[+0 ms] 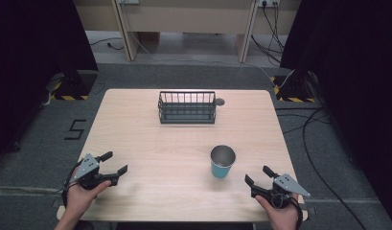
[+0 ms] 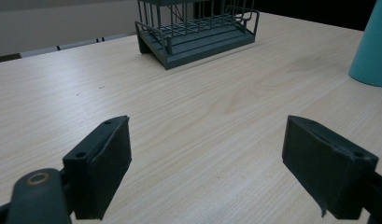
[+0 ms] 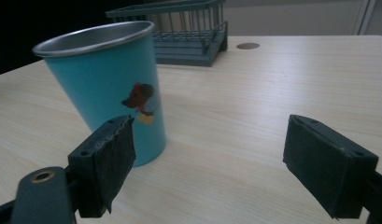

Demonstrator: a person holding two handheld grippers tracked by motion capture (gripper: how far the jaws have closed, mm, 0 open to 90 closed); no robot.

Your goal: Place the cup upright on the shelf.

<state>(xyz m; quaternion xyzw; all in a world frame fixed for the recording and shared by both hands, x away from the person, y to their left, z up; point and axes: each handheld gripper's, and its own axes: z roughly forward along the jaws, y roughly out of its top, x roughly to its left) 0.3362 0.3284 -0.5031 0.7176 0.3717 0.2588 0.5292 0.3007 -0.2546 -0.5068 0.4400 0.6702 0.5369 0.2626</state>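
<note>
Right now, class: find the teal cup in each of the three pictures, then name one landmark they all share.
High view: the teal cup stands right of centre, near the right gripper.
Left gripper view: its side shows at the right edge.
Right gripper view: large, at left.
Shared landmark: the wire rack.

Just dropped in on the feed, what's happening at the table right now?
A person sits at the wooden table with a gripper in each hand, both with jaws wide apart and holding nothing. The right gripper is nearest the teal metal cup, which stands upright and untouched just ahead of it. The left gripper rests near the table's left front corner. A dark wire rack sits at the far side.
</note>
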